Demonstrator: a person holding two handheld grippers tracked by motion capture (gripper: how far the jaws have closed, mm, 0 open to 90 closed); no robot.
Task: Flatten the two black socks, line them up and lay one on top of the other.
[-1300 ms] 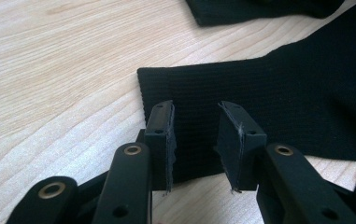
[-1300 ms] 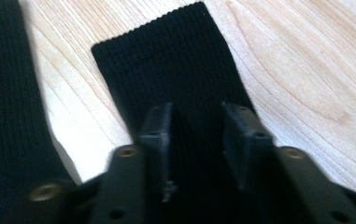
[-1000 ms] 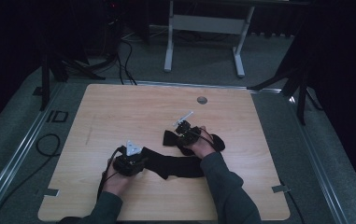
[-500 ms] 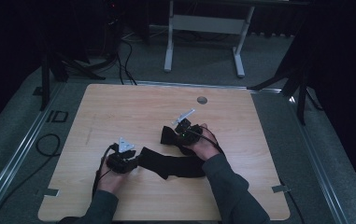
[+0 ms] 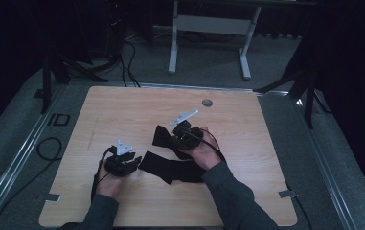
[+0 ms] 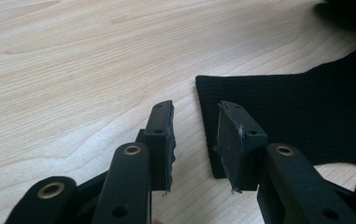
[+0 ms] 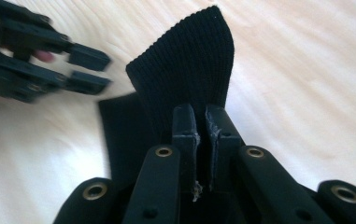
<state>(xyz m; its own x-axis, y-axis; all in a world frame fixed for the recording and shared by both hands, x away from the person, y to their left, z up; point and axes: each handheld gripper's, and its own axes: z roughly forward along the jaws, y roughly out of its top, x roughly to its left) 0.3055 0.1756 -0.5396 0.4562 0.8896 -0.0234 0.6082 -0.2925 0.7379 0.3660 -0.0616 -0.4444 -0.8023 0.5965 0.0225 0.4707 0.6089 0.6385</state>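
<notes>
While my right gripper (image 7: 202,122) pinches the black cloth (image 5: 180,168), jaws closed on it w/ one ribbed end standing up past the tips, the rest of the cloth lies flat on the table (image 5: 122,110). From the high view I see that gripper (image 5: 177,136) lifted off the wood near table center, a fold of cloth hanging under it, and the remainder trailing back toward me and to the left. My left gripper (image 5: 134,163) sits low at the cloth's left end; jaws approx. half apart, nothing between them. Its own view puts the tips (image 6: 196,140) over bare wood just at the cloth's squared edge (image 6: 278,121), one pad above the fabric, not pressing it. Right gripper view also catches the left gripper (image 7: 89,70) further off, blurred, jaws parted.
</notes>
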